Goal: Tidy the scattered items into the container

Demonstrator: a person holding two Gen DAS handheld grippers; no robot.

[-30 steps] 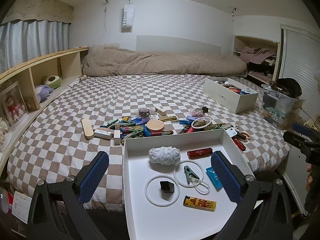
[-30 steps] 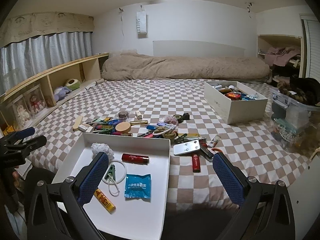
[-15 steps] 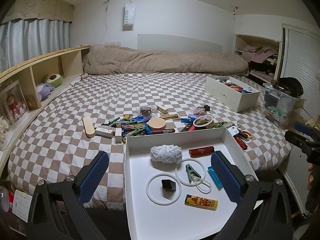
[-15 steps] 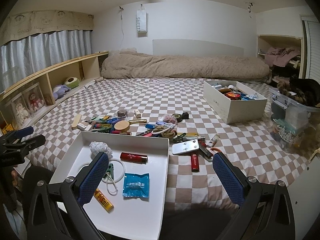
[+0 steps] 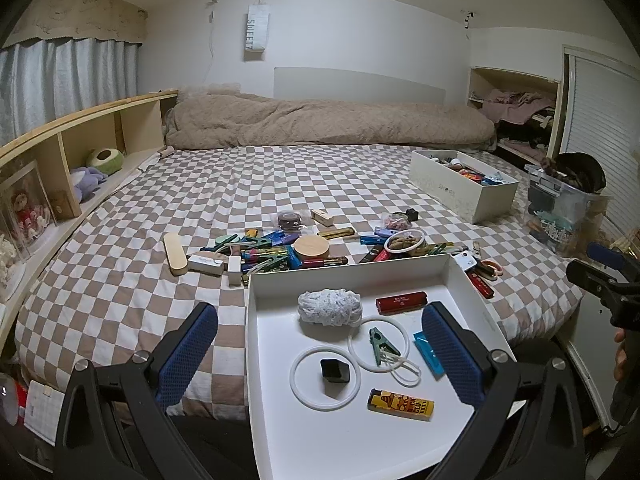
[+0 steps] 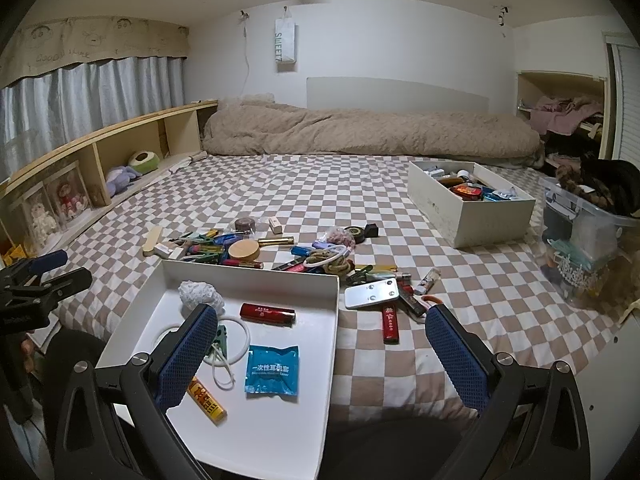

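A white shallow tray (image 5: pixel 256 380) (image 6: pixel 320 392) sits at the near edge of the checkered bed. It holds a white yarn ball (image 5: pixel 330 307), a red lighter (image 5: pixel 401 303) (image 6: pixel 267 313), white rings, a green clip (image 5: pixel 382 345), a black cube (image 5: pixel 335 371), a yellow lighter (image 5: pixel 400 399) and a blue sachet (image 6: pixel 272 368). Scattered items (image 5: pixel 280 250) (image 6: pixel 320 256) lie on the bed beyond the tray. My left gripper (image 5: pixel 320 360) is open and empty above the tray. My right gripper (image 6: pixel 320 360) is open and empty above the tray's right side.
A white box (image 5: pixel 464 196) (image 6: pixel 468 208) with items stands at the back right of the bed. A clear plastic bin (image 6: pixel 588 240) is at the right. A wooden shelf (image 5: pixel 60 160) runs along the left. A folded duvet (image 6: pixel 360 132) lies at the back.
Both grippers have risen and tilted slightly, so the scene has dropped a little in view. Nothing on the bed or in the tray has moved.
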